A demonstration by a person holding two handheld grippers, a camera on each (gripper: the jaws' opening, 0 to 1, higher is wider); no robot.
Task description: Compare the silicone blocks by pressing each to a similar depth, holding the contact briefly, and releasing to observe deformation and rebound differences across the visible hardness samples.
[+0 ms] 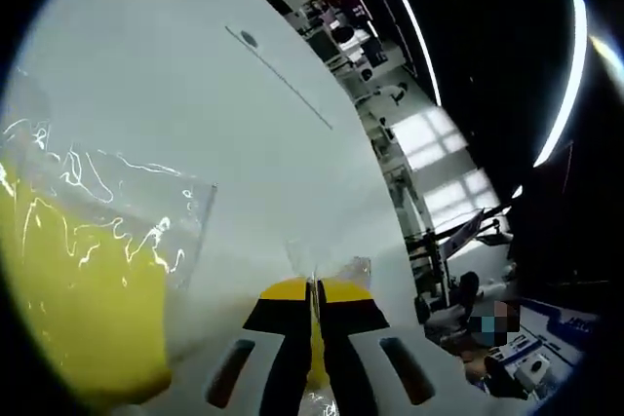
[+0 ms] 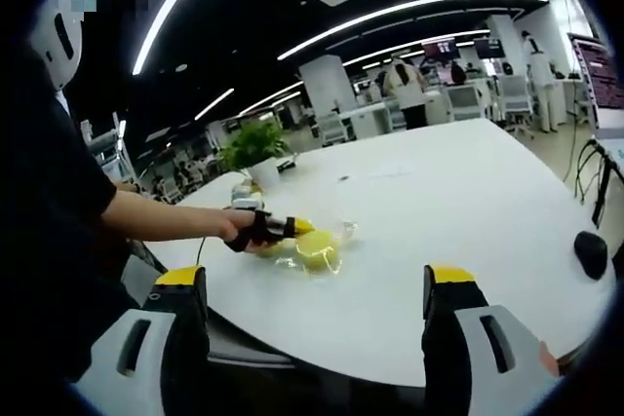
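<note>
On the white round bench lies a yellow silicone block inside a clear plastic wrapper, towards the near edge on the person's side. In the left gripper view the left gripper has its jaws drawn together on a thin flap of that wrapper, with the yellow mass large and close at the left of that view. In the right gripper view the right gripper hangs back off the bench edge with its jaws wide apart and holding nothing, while the person's hand brings the other gripper to the block.

The block looks soft and yielding, light, likely to slide on the smooth top. The glossy film looks slippery and may crumple; pressing squarely on the block's top face seems safer than pulling the film. I cannot make out other hardness samples.
</note>
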